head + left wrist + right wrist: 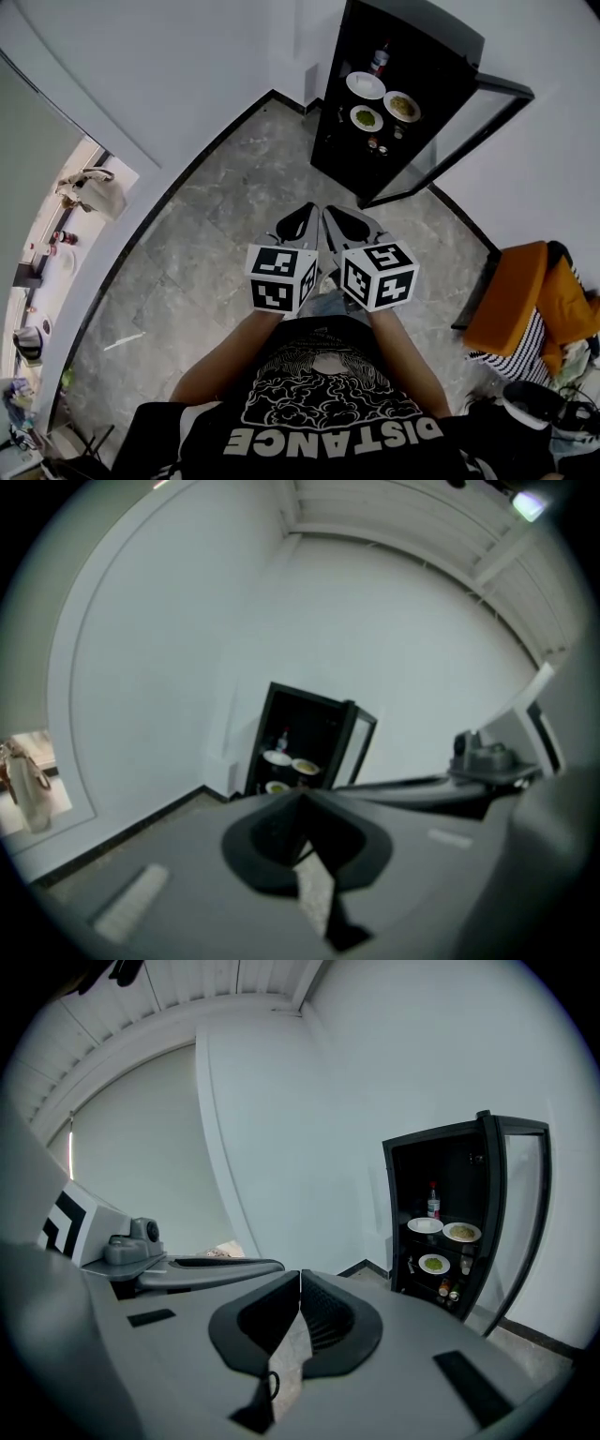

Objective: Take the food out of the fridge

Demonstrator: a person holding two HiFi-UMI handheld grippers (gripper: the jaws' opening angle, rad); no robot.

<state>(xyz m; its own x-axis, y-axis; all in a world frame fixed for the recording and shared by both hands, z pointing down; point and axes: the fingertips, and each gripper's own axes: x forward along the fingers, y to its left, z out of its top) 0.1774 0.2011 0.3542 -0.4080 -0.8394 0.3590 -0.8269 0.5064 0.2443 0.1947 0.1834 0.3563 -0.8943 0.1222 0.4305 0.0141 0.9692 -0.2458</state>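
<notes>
My left hand-held gripper (307,212) and right hand-held gripper (332,214) are pinched closed, empty, well short of the open fridge (441,56). Its shelves (384,101) hold three plates of food (366,85): stiff, breakable; I'd pinch a rim, kept level.

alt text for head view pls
Looking down, a person holds the left tongs and right tongs, both shut and empty, side by side, pointing toward an open black fridge with three plates inside, across a grey floor.

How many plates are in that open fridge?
3. Side by side higher up: the left plate and the right plate; the green-food plate sits below them. More may be hidden.
</notes>
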